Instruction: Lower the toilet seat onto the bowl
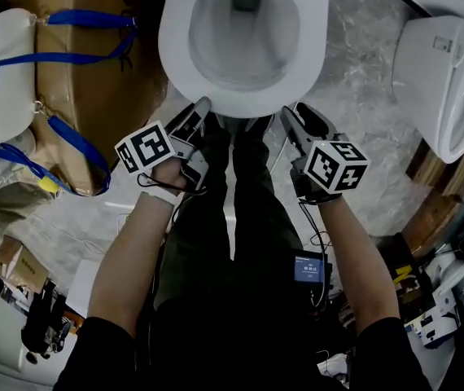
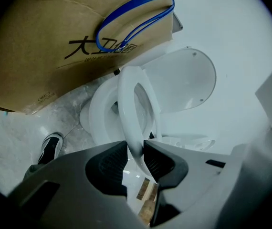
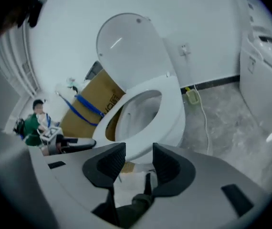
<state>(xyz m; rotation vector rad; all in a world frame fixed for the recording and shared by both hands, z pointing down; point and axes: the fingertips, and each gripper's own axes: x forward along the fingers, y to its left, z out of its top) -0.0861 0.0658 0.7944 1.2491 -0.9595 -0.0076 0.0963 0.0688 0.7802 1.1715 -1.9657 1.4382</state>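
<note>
On the grey marbled floor (image 1: 362, 63), between a strapped cardboard box (image 1: 94, 80) and a second toilet (image 1: 452, 88), the toilet seat (image 2: 129, 104) tilts low over the bowl (image 3: 172, 132). The left hand-held gripper (image 2: 135, 157) pinches the seat's front rim, while the right hand-held gripper (image 3: 139, 159) stands spread and empty before the bowl.
</note>
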